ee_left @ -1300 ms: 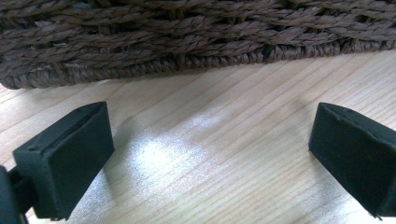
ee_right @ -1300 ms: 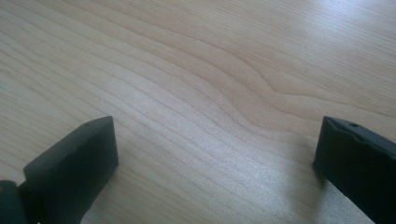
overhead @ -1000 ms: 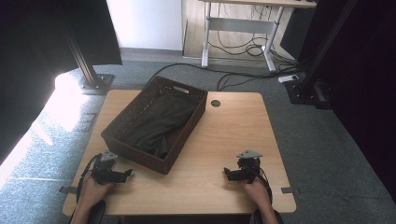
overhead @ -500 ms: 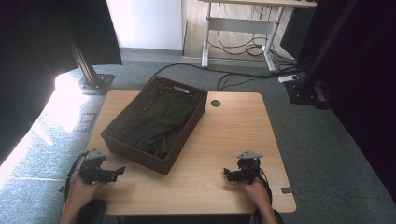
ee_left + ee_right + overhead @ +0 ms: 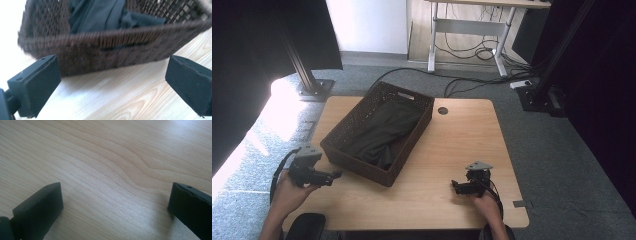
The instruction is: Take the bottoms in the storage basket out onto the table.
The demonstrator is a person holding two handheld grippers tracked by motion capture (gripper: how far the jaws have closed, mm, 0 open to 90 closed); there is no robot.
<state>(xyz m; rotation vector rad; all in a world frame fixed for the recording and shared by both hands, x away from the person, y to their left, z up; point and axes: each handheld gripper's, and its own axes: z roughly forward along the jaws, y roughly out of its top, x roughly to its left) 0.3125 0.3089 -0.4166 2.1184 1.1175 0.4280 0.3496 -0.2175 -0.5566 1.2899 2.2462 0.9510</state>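
So the left gripper [image 5: 334,175] sits wide open at the tabletop's left edge, facing the wicker basket [image 5: 362,167] of dark cloth [image 5: 384,130], while the right gripper [image 5: 455,186], also wide, rests near the front right corner.

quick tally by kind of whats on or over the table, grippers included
basket: 1
dark cloth in the basket: 1, a bundle, pieces cannot be told apart
grippers: 2, left gripper and right gripper, both open
total: 4
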